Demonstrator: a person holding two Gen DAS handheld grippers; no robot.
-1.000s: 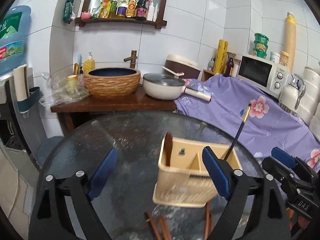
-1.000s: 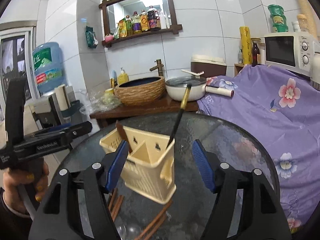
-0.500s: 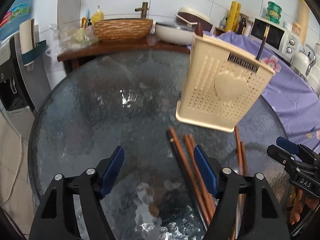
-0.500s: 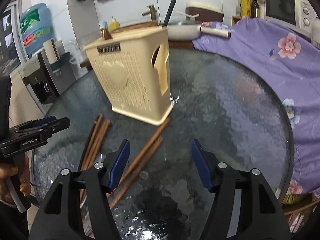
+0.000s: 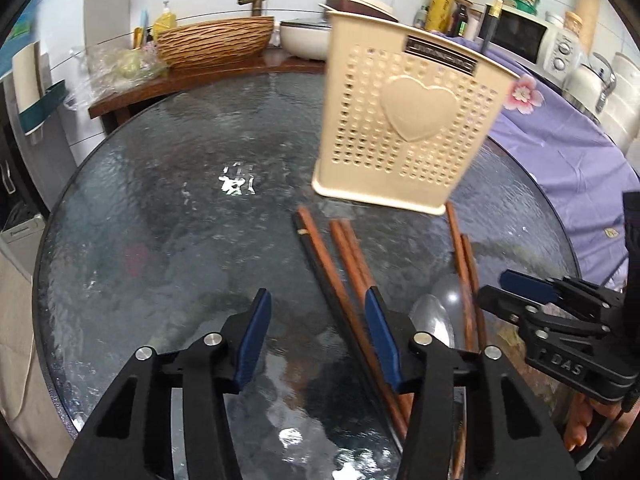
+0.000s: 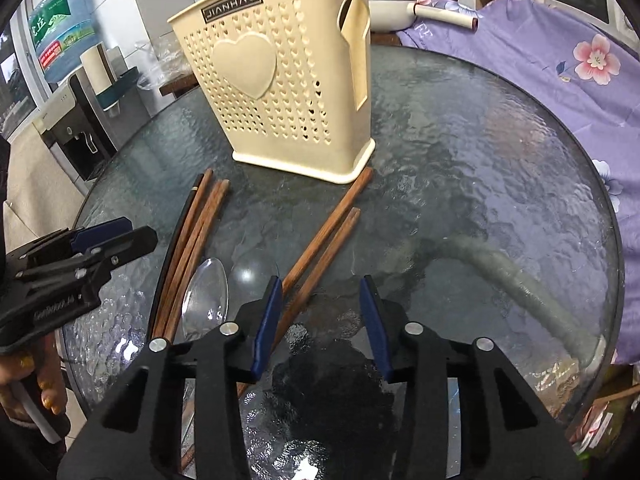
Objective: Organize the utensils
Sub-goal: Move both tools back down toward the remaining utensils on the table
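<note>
Chopstick bundle near ends cut off behind left gripper; spoon handle hidden under right gripper. Holder contents barely visible at rim. Glass table open from 12 to 4 o'clock, edge close at 9. Chopstick pair long axis running 1 to 7 o'clock, far tip touching holder base. Both grippers closing, jaws apart over bare glass, clamping nothing.

Brown chopsticks before upright holder
</note>
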